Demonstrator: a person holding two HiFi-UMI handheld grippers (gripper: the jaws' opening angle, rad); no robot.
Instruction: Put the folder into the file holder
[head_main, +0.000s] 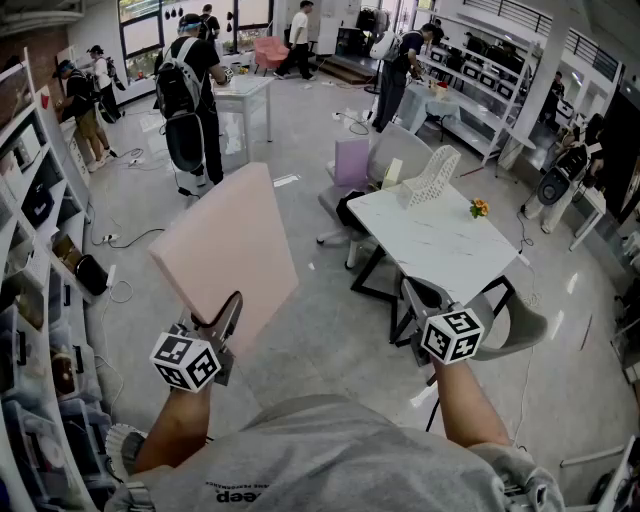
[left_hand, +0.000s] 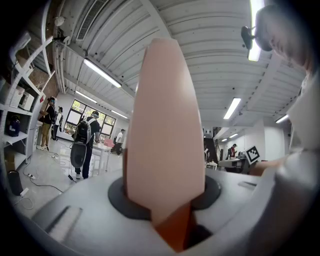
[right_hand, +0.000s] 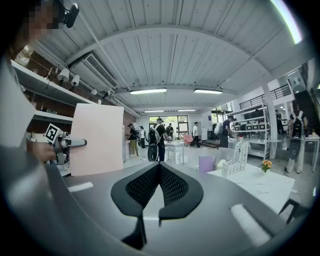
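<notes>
Folder (head_main: 225, 250) clamped upright in left gripper (head_main: 222, 322), file holder (head_main: 432, 178) on table (head_main: 450, 250) well ahead & to its right, right gripper (right_hand: 159, 167) closed, empty – carry step, seemingly; next: approach, align w/ slot.

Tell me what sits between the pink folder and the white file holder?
In the head view, from the folder: bare grey floor, then a chair and a purple box, then the file holder.

The pink folder (head_main: 225, 255) looked smooth and matt. The table (head_main: 440, 245) top had a glossy, marble-patterned finish; the white file holder (head_main: 432, 178) looked like perforated plastic.
</notes>
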